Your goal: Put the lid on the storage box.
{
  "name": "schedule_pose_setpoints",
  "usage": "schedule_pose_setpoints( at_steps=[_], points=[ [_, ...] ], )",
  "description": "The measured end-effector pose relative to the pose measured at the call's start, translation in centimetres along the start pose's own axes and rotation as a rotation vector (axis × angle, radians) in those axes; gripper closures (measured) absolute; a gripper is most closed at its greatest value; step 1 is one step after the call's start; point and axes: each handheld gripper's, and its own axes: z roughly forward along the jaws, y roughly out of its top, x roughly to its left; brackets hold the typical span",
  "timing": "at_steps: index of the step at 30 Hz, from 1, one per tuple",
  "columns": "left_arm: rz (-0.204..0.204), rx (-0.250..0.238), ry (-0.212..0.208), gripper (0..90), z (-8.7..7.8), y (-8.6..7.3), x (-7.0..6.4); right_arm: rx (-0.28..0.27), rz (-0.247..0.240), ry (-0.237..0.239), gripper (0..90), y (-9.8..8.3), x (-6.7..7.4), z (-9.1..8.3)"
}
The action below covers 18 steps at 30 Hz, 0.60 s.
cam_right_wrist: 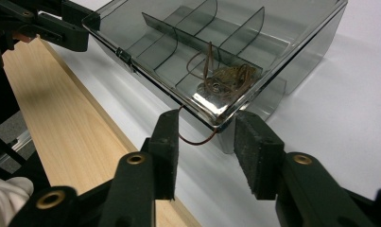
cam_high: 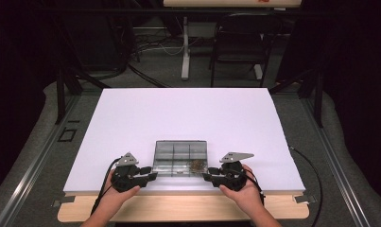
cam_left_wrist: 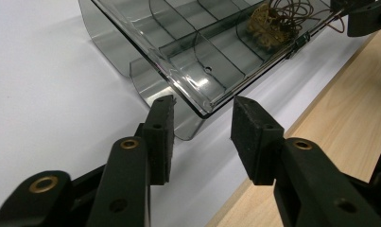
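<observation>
High view: clear compartment box is seen at lower centre of the frame, on the white table, near its front edge. Left gripper is set at the box's lower-left corner, right gripper at its lower-right. Both jaw pairs are parted, pads off the plastic. Brown wire tangle is seen inside, one loop hanging out of the corner.

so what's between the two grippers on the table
The smoky clear compartment box lies between the left gripper and the right gripper, one at each near corner, as the high view shows.
</observation>
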Motion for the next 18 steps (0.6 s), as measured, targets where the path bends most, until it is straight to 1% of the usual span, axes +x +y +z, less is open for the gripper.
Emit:
schedule_pose_setpoints(
  at_steps=[2,4,6,7,8,10,12,16,18],
  points=[
    [-0.006,-0.008,0.001,56.9,-0.2,0.1,0.1,-0.007,0.005,0.007,57.1,0.0,0.0,0.1],
    [-0.012,-0.011,0.001,55.8,-0.3,0.2,0.1,-0.015,0.01,0.003,54.7,0.0,0.0,0.0],
    [-0.013,-0.009,-0.007,54.9,-0.4,0.3,0.3,-0.024,0.008,0.006,53.0,-0.1,-0.1,-0.1],
    [-0.014,-0.007,-0.009,54.8,-0.4,0.2,0.3,-0.035,0.014,0.005,52.6,-0.1,-0.1,-0.2],
    [-0.014,-0.007,-0.009,54.8,-0.4,0.2,0.3,-0.029,0.008,0.008,51.9,0.0,-0.2,-0.4],
    [-0.014,-0.002,-0.01,54.3,-0.4,0.2,0.4,-0.05,0.018,0.009,51.0,0.1,-0.1,-0.6],
    [-0.015,-0.006,-0.009,53.5,-0.6,0.3,0.4,-0.06,0.016,0.008,50.1,0.2,-0.2,-0.8],
    [-0.019,-0.022,-0.009,52.4,-0.9,0.4,0.4,-0.06,0.024,-0.001,49.9,0.2,-0.5,-1.0],
    [-0.019,-0.021,-0.008,52.1,-1.0,0.5,0.4,-0.069,0.031,-0.002,49.8,0.2,-0.6,-1.1]
  ],
)
